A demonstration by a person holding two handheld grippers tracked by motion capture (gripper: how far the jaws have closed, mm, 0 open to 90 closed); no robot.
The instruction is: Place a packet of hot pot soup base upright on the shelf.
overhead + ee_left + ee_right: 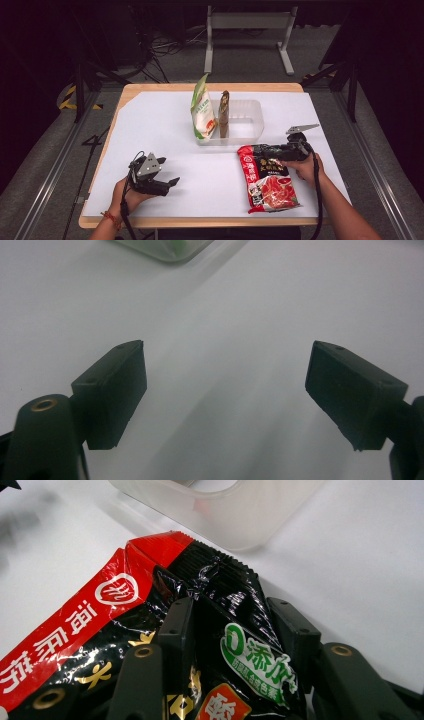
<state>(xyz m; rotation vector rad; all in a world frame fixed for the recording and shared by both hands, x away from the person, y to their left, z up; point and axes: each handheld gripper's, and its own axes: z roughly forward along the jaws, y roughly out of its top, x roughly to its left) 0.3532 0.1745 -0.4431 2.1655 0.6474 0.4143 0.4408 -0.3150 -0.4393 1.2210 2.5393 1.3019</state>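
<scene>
**Right gripper pinches red packet beside bin**

The right gripper (232, 630), jaws partly closed, pinches the top edge of a red-and-black foil food packet (266, 178) lying at five o'clock on the white-covered table (160, 130). A firm hold on the crimped seam should prevent slipping. The left gripper (225, 395) rests wide open, empty, at seven o'clock. Count: one clear plastic bin (250, 122) holding one green-and-white pouch (202, 110) and one brown packet (224, 114); three packets altogether.

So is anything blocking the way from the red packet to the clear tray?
Nothing visible lies between the red packet, pinched by the right gripper, and the clear tray. A green pouch and brown packet stand at the tray's left end.
</scene>
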